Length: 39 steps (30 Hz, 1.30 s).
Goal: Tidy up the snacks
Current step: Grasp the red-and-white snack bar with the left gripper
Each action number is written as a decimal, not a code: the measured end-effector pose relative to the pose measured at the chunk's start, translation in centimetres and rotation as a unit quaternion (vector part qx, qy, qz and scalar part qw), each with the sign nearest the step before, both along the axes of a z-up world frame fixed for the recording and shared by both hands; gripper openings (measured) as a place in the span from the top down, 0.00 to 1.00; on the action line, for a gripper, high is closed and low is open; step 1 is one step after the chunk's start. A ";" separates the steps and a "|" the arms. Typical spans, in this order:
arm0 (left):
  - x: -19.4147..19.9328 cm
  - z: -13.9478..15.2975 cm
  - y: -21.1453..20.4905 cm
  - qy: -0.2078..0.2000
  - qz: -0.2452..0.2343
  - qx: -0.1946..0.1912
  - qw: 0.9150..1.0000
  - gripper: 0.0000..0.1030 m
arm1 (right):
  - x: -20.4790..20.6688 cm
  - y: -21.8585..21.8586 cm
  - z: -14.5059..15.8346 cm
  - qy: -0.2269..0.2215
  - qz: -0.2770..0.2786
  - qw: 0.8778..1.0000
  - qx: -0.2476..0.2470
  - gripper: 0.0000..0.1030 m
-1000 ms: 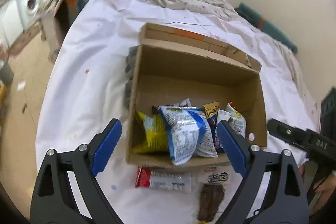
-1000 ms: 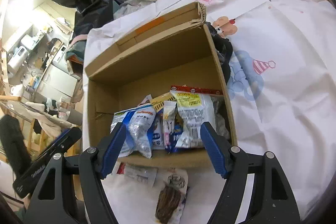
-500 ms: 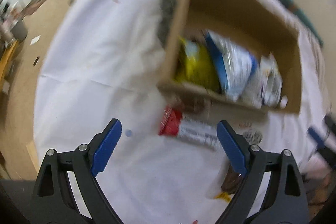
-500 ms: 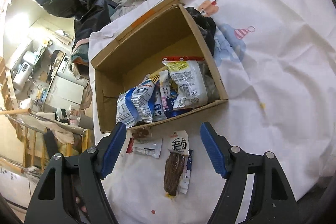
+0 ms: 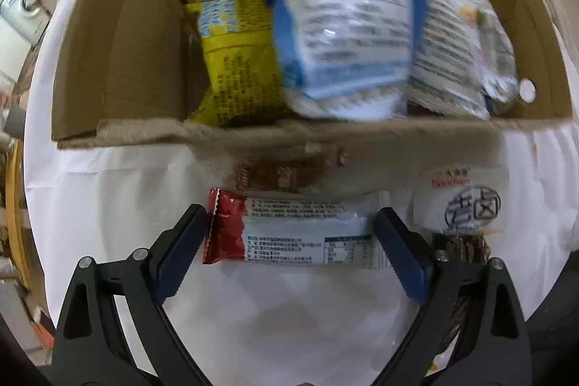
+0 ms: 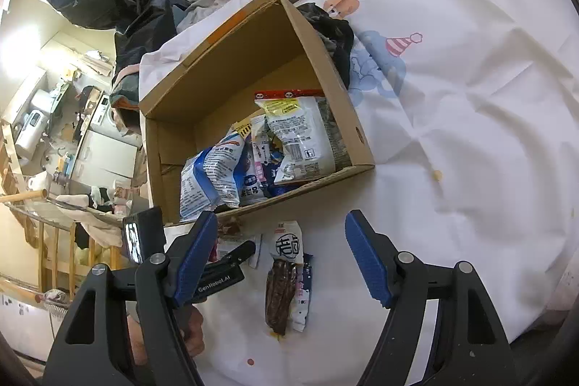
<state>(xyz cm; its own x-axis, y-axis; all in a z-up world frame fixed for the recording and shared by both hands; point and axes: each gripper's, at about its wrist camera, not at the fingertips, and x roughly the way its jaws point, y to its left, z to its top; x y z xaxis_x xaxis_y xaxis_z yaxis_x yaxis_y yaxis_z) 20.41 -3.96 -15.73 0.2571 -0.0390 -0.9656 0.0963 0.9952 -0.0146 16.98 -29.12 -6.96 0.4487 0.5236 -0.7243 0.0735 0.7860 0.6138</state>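
Box: cardboard box [image 6: 336, 104] on white sheet [image 6: 470, 96], top open, snacks piled at near end.
In box: yellow bag [image 5: 235, 60] at L, blue/white bag [image 5: 343, 35] on top in middle, clear pkts to R.
Outside, by near wall: red/white bar pkt [image 5: 293, 230] flat on sheet; small brown pkt [image 5: 278, 174] betw it & box; dark jerky pkt [image 6: 280, 292] w/ white label, to R.
L gripper [image 5: 291, 241]: jaws spread wide, straddling red/white bar pkt end to end; pads just beside its ends, grip not evident.
R gripper [image 6: 282, 255]: jaws spread, nothing betw pads, above jerky pkt.
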 end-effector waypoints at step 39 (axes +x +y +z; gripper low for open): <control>-8.3 0.1 3.2 0.082 0.015 0.032 0.996 0.19 | 0.4 1.8 0.6 -0.006 0.020 1.000 0.012 0.26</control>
